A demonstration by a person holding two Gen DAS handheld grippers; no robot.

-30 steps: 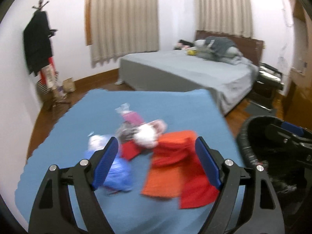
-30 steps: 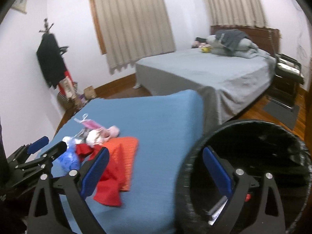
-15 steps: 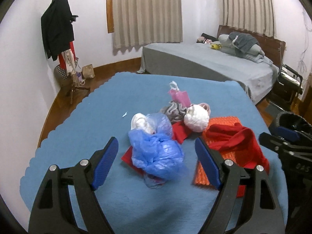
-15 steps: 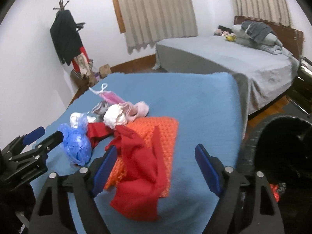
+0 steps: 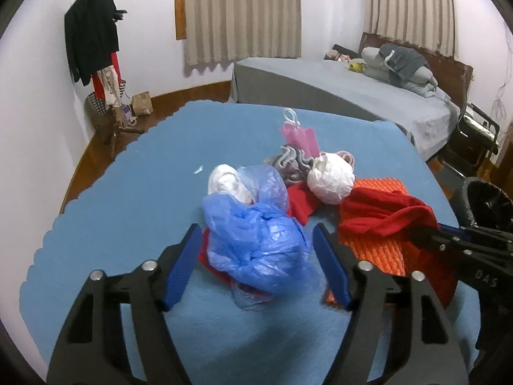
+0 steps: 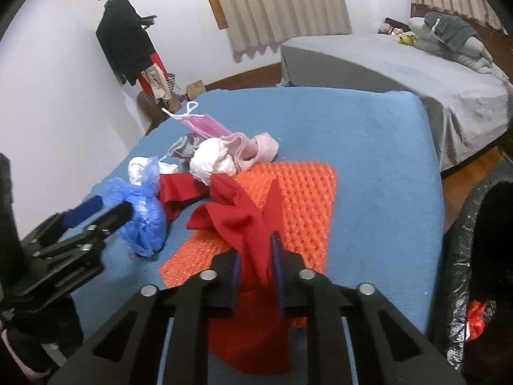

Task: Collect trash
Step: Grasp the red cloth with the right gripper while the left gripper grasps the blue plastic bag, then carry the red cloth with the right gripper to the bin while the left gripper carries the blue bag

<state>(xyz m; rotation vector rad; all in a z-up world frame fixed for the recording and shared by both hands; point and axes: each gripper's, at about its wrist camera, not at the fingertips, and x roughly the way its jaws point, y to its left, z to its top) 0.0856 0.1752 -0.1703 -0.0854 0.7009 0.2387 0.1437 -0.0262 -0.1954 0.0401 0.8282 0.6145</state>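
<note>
A crumpled blue plastic bag (image 5: 256,240) lies on the blue table (image 5: 128,208), and my left gripper (image 5: 256,234) straddles it. Its jaws are closing; the pads stand beside the bag with a sliver of gap on the left. A red cloth (image 6: 234,211) is draped over an orange knitted mat (image 6: 304,199). My right gripper (image 6: 256,250) is closing and its pads pinch a fold of that cloth. Behind lie a white paper ball (image 5: 332,184), a pink face mask (image 5: 299,136) and a grey striped cloth (image 5: 291,160).
A black-lined bin (image 6: 481,240) stands off the table's right edge with a red scrap inside. A grey bed (image 5: 320,80) fills the back right. A coat rack (image 5: 93,32) with dark clothes stands by the left wall.
The right gripper swung from over the bin to the table and its wide jaws came together on the red cloth. The left gripper dropped toward the blue bag and its jaws narrowed around it.
</note>
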